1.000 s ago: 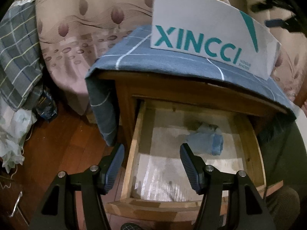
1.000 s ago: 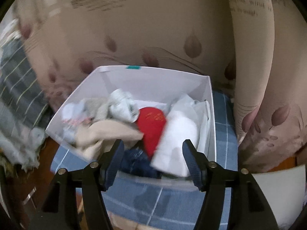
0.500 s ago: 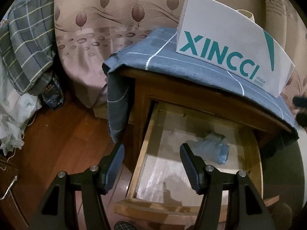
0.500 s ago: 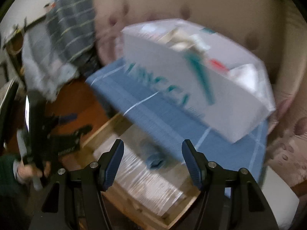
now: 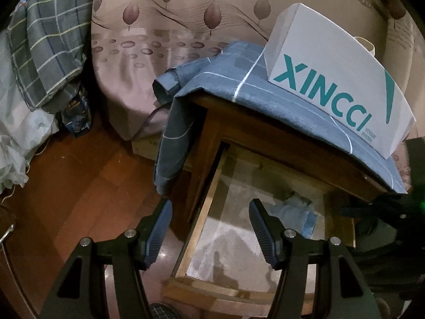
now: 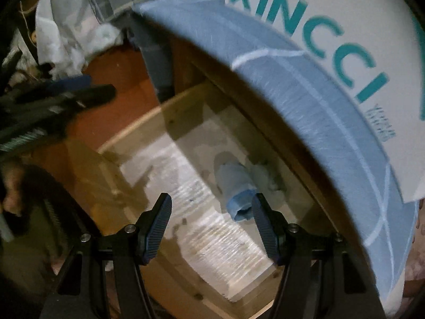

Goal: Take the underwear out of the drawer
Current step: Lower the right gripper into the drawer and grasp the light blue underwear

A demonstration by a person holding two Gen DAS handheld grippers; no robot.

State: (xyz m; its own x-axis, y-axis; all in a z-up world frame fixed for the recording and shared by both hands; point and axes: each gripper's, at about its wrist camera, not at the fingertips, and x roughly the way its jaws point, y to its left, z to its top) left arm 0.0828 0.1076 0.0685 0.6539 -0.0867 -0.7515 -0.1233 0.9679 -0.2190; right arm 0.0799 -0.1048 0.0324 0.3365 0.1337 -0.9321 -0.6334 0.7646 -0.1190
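Note:
Rolled light-blue underwear (image 5: pixel 294 214) lies in the open wooden drawer (image 5: pixel 204 212) of a nightstand, near the drawer's back right. It also shows in the right wrist view (image 6: pixel 236 188), just ahead of my right gripper (image 6: pixel 211 226), which is open and empty above the drawer (image 6: pixel 127 133). My left gripper (image 5: pixel 209 228) is open and empty, held over the drawer's left rail and the floor.
A white XINCCI box (image 5: pixel 334 85) stands on a blue checked cloth (image 5: pixel 225 71) draped over the nightstand top. A beige curtain (image 5: pixel 164 26), a plaid cloth (image 5: pixel 45 45) and white bags (image 5: pixel 16 143) are to the left. The floor (image 5: pixel 66 186) is red-brown wood.
My right gripper has swung down from over the box to above the drawer, close to the underwear. My left gripper has drifted left, away from the drawer's middle.

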